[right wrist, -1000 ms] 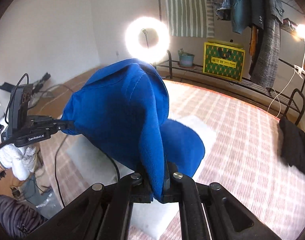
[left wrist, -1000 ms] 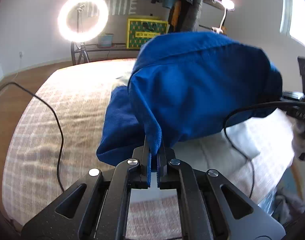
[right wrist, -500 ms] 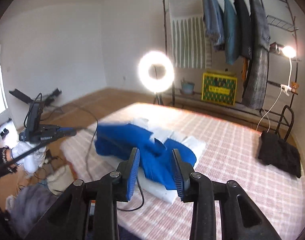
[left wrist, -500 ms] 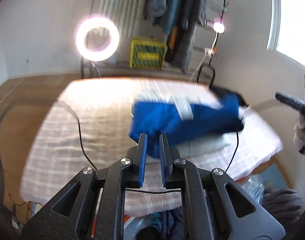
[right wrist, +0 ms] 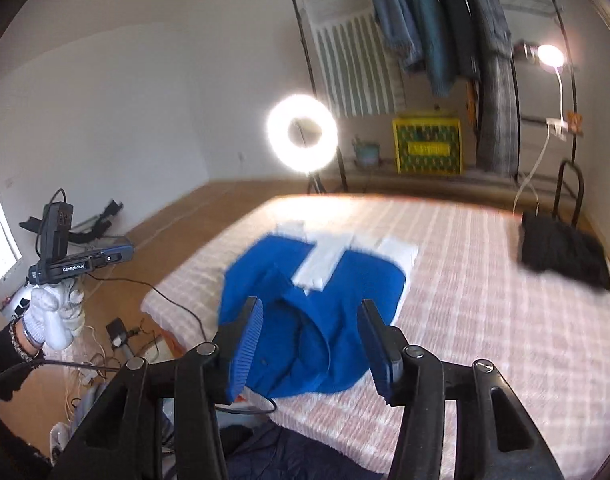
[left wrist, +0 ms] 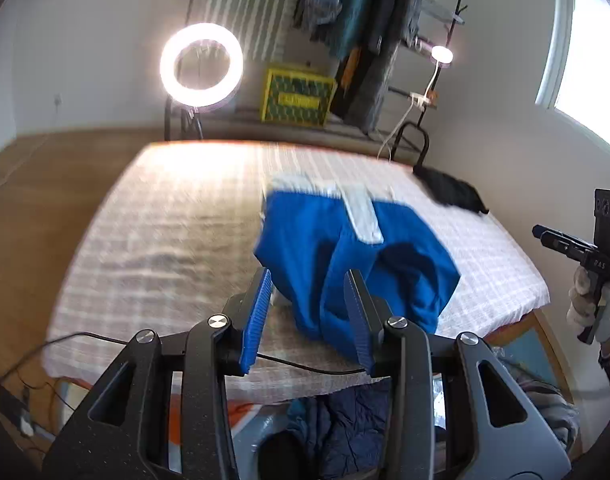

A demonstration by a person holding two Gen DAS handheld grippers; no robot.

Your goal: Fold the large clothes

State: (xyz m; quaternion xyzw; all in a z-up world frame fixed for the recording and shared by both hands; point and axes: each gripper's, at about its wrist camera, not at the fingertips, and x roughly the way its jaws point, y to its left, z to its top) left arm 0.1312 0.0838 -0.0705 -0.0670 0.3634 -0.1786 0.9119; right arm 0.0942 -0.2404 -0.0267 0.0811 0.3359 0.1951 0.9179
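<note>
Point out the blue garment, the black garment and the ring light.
blue garment [right wrist: 337,312]: right wrist view, middle of the cloth.
black garment [right wrist: 561,250]: right wrist view, centre of the pile.
ring light [left wrist: 169,68]: left wrist view, glowing rim.

Blue corduroy garment [left wrist: 345,264] lies rumpled on the checked bed [left wrist: 165,240].

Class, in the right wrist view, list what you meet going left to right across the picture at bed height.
left gripper → blue garment → black garment
</note>
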